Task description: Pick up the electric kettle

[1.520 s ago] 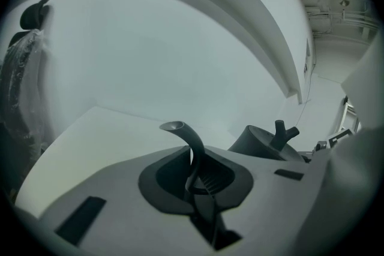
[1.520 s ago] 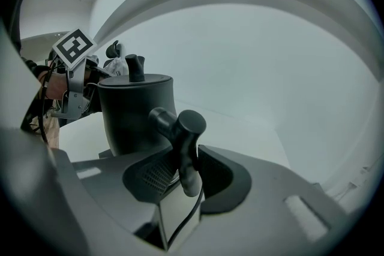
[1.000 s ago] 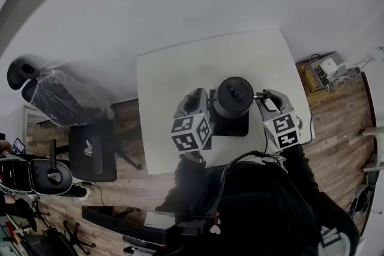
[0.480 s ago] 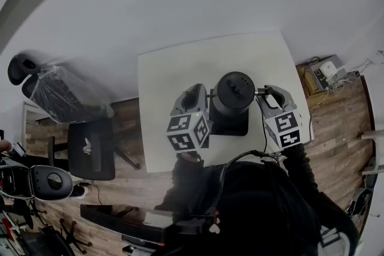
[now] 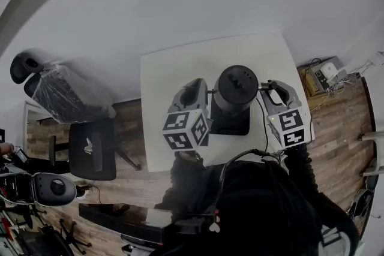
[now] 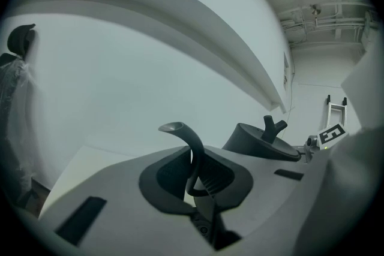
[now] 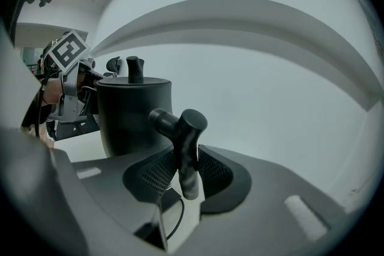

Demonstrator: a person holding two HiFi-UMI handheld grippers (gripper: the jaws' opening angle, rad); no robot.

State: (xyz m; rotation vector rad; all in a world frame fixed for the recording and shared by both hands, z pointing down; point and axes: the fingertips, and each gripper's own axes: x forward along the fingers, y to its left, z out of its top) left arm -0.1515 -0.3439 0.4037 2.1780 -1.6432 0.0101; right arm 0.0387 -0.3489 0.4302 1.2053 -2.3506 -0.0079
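Note:
A black electric kettle [image 5: 235, 89] with a knobbed lid hangs between my two grippers, above its black base [image 5: 230, 124] on the white table [image 5: 174, 75]. My left gripper [image 5: 207, 93] is shut on the thin curved spout [image 6: 187, 139] on the kettle's left side; the lid [image 6: 261, 144] shows past it in the left gripper view, where the left gripper [image 6: 195, 166] holds the spout low down. My right gripper [image 5: 263, 88] is shut on the T-shaped handle [image 7: 181, 126] on the kettle's right side. The kettle's body [image 7: 133, 118] stands just beyond the right gripper [image 7: 183, 172].
A cable [image 5: 264, 129] runs from the base toward the table's front edge. On the wooden floor to the left stand a black office chair [image 5: 91, 150] and a plastic-wrapped chair [image 5: 60, 96]. A box with devices [image 5: 324, 72] lies to the right of the table.
Both grippers have risen together with the kettle between them. The kettle now looks larger and sits farther off its base, which has stayed on the table.

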